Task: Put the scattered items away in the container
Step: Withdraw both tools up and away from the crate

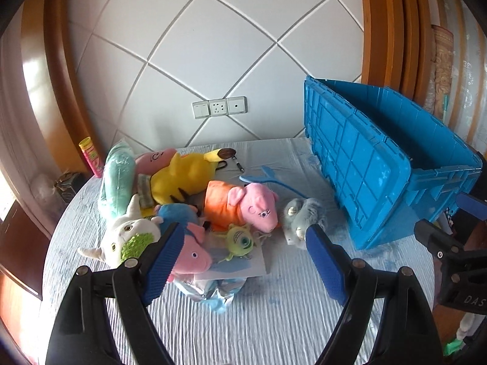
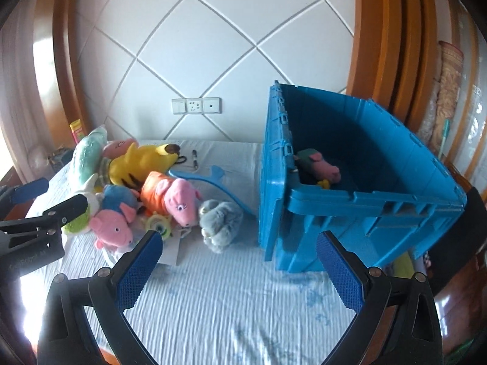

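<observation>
I have both tools over a round worktop [image 2: 213,304] covered in a crinkled pale blue-and-white cloth. My left tool [image 1: 243,252] stands released, its ribbed blue pads wide apart with nothing between them, hanging above the near edge of a heap of soft toys. My right tool [image 2: 240,264] is likewise spread and empty, over bare cloth just in front of the big blue ribbed plastic crate [image 2: 350,213].

The crate sits on the right side of the worktop, open at the top, and inside it I see a small pink plush pig in green [image 2: 319,164] lying on the floor of the box.

The heap is on the left: a yellow plush with black-tipped ears [image 1: 182,173], a pink plush pig in an orange dress [image 1: 243,203], a smaller pink plush pig in blue [image 1: 188,249], a green one-eyed plush monster [image 1: 240,240], a white horned plush with a green belly [image 1: 127,237], a mint-green plush [image 1: 117,176] and a grey fluffy plush [image 1: 301,216] lying nearest the crate, apart from it. A blue plastic strip with a forked end [image 1: 274,179] lies behind the heap.

Behind the worktop is a white wall with diagonal grooves [image 1: 213,45], a row of white wall sockets [image 1: 219,107], and orange-brown wooden frames [image 1: 383,30] on both sides.
</observation>
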`<state>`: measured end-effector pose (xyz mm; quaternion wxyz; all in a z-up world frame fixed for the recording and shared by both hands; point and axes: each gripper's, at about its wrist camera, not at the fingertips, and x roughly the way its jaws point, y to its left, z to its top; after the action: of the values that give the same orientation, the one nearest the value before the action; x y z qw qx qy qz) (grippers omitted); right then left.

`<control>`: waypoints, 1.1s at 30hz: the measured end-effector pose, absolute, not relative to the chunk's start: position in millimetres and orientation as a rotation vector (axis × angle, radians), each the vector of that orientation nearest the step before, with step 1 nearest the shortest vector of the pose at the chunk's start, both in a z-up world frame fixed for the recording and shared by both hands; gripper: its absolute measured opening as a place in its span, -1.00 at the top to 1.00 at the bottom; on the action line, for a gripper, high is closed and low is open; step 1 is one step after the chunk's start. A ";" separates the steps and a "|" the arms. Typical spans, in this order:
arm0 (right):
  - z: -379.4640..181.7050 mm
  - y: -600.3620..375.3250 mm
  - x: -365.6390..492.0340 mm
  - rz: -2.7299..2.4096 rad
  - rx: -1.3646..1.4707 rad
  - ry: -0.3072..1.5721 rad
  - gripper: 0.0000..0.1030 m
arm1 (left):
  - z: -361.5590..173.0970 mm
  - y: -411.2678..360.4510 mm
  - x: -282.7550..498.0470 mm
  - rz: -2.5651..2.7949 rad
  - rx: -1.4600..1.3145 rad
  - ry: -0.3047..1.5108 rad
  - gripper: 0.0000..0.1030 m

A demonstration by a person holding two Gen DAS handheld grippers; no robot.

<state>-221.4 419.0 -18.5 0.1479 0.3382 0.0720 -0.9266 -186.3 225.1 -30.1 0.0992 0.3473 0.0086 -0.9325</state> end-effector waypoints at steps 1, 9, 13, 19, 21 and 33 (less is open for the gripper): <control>-18.1 416.7 -218.3 -2.664 0.970 0.197 -0.99 | -30.6 221.2 -183.5 -2.752 1.032 0.027 -0.60; -16.3 388.2 -189.9 -2.692 0.940 0.169 -0.99 | -33.0 183.9 -159.6 -2.725 1.028 -0.003 -0.60; -22.9 364.3 -177.5 -2.693 0.954 0.170 -0.99 | -32.6 156.9 -144.1 -2.755 1.019 0.033 -0.60; -29.9 341.9 -164.9 -2.695 0.970 0.160 -0.99 | -34.6 135.5 -131.4 -2.728 1.041 0.012 -0.60; -29.3 338.0 -160.4 -2.698 0.967 0.157 -0.99 | -35.7 132.4 -128.4 -2.719 1.045 0.000 -0.60; -22.2 331.6 -148.5 -2.699 0.928 0.159 -0.99 | -31.6 127.5 -111.5 -2.743 1.028 0.012 -0.60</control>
<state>-148.5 331.6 -22.2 0.1410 0.3213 0.0550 -0.9348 -111.5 127.5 -31.6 0.1059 0.3489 0.0041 -0.9311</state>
